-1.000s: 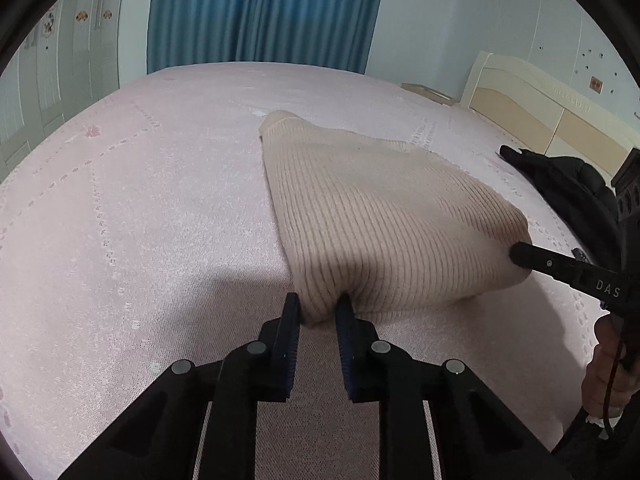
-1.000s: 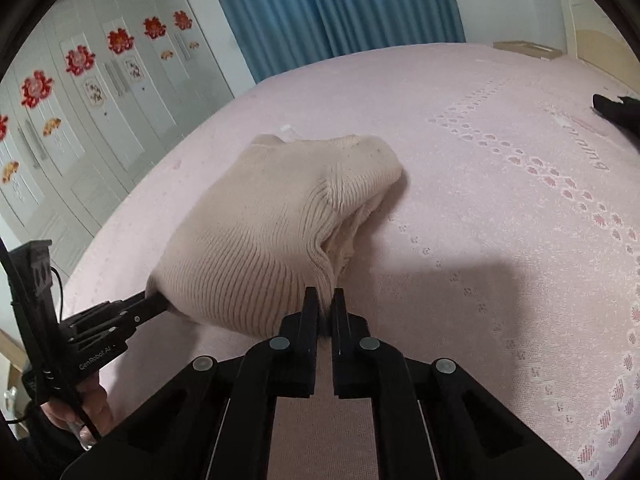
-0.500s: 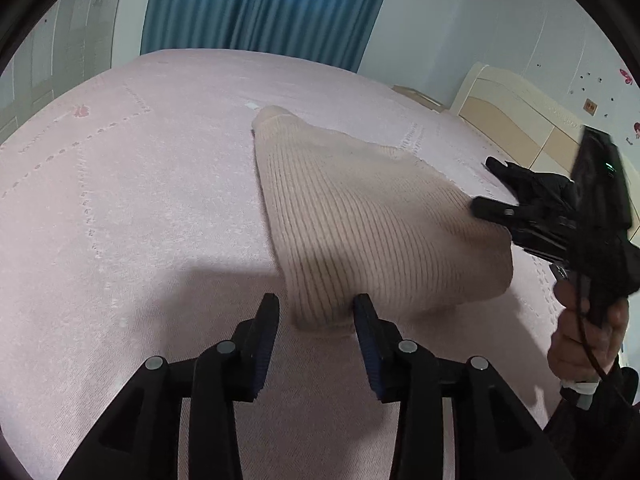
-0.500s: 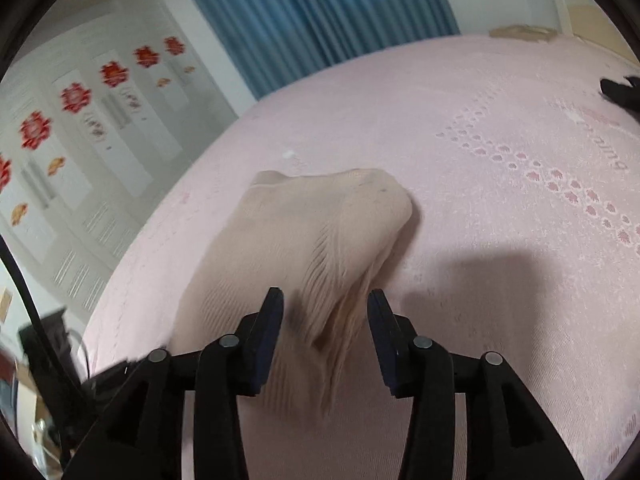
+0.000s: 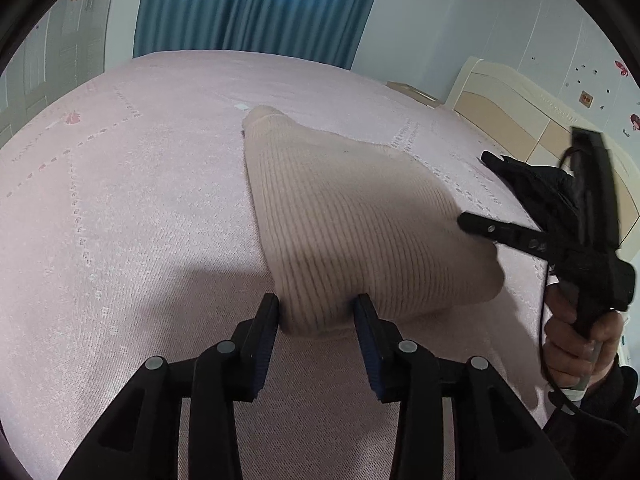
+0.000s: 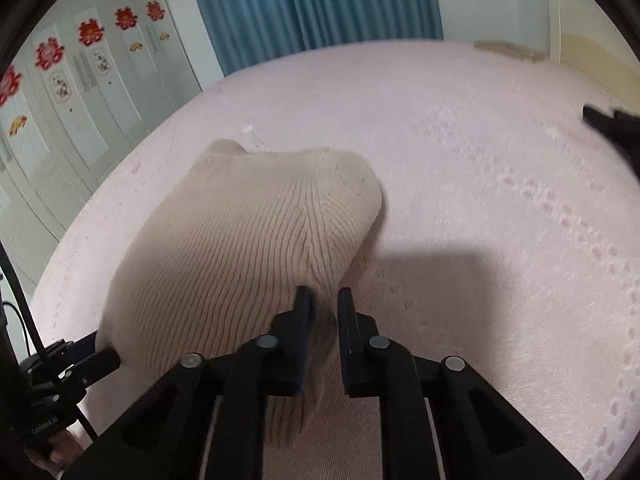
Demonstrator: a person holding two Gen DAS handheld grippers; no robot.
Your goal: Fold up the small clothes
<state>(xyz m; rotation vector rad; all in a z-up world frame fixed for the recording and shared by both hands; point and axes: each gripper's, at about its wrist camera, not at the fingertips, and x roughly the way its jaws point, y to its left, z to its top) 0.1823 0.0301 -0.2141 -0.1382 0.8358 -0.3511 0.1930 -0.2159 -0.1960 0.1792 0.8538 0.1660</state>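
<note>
Sweater (image 5: 360, 232) lies folded on the pink bed (image 5: 120, 220). Left gripper (image 5: 316, 312) is spread wide around its near edge; right gripper (image 6: 323, 304) straddles the hem, parted, gripping nothing. Fold looks laid; next, probably, lift both clear.

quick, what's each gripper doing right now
Left gripper: open, fingers either side of the beige ribbed knit garment, not clamping it.
Right gripper: partly open, blurred, at the garment's edge; no firm hold visible.

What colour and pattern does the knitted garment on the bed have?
The knitted garment is plain beige with fine ribbed lines, no print. It shows best in the left wrist view.
</note>
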